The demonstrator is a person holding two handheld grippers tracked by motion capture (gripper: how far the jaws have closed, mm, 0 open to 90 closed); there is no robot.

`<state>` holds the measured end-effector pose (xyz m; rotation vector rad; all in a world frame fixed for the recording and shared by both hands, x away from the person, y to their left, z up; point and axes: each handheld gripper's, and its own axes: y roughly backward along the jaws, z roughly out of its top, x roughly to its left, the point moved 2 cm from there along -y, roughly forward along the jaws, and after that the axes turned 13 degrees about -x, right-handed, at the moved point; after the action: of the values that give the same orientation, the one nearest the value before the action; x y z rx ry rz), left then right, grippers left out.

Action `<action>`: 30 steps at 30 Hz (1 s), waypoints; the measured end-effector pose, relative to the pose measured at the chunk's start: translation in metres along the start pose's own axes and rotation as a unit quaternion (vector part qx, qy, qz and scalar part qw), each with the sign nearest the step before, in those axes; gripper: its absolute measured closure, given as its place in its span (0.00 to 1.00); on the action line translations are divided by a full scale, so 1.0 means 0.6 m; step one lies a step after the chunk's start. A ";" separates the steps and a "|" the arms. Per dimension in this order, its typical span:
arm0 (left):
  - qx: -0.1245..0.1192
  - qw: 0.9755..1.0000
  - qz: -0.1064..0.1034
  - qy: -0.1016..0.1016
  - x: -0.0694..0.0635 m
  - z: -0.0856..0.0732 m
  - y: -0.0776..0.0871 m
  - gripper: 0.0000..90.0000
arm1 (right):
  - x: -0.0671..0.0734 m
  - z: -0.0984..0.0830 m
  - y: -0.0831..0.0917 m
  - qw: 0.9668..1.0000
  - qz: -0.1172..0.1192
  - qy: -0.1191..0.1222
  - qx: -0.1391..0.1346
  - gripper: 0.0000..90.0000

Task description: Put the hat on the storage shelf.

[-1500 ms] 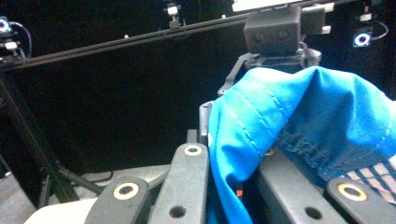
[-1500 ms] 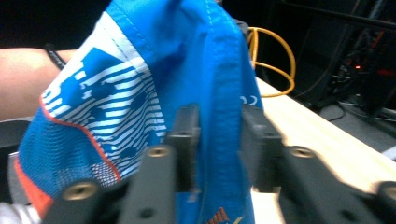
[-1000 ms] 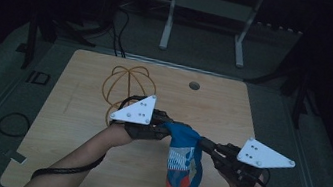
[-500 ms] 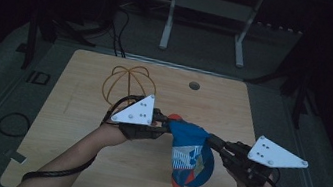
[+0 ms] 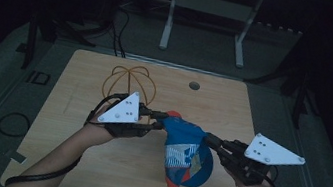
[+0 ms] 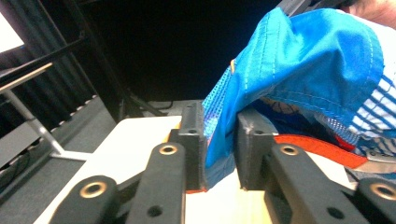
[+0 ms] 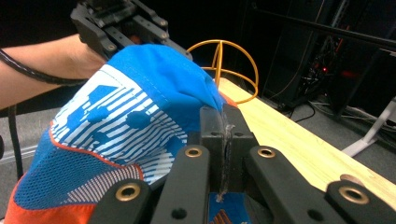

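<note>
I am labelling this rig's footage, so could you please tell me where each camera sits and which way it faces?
High view: above the person's side, looking forward and down on the wooden table; both forearms, left gripper, right gripper.
Left gripper view: rides the left gripper, looking along its jaws clamped on the blue cap.
Right gripper view: rides the right gripper, facing the wire hat stand; the other forearm shows.
All three share the cap.
</note>
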<state>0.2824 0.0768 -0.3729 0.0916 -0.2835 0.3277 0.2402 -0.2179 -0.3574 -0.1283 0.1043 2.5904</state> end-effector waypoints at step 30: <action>-0.022 0.986 0.134 0.099 -0.007 -0.089 0.164 0.37 | -0.035 0.095 -0.087 0.999 0.004 0.013 -0.032 0.99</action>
<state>0.2598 0.1756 -0.4208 -0.0242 -0.1042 0.5944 0.2813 -0.1789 -0.3008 -0.1841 0.0324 2.6009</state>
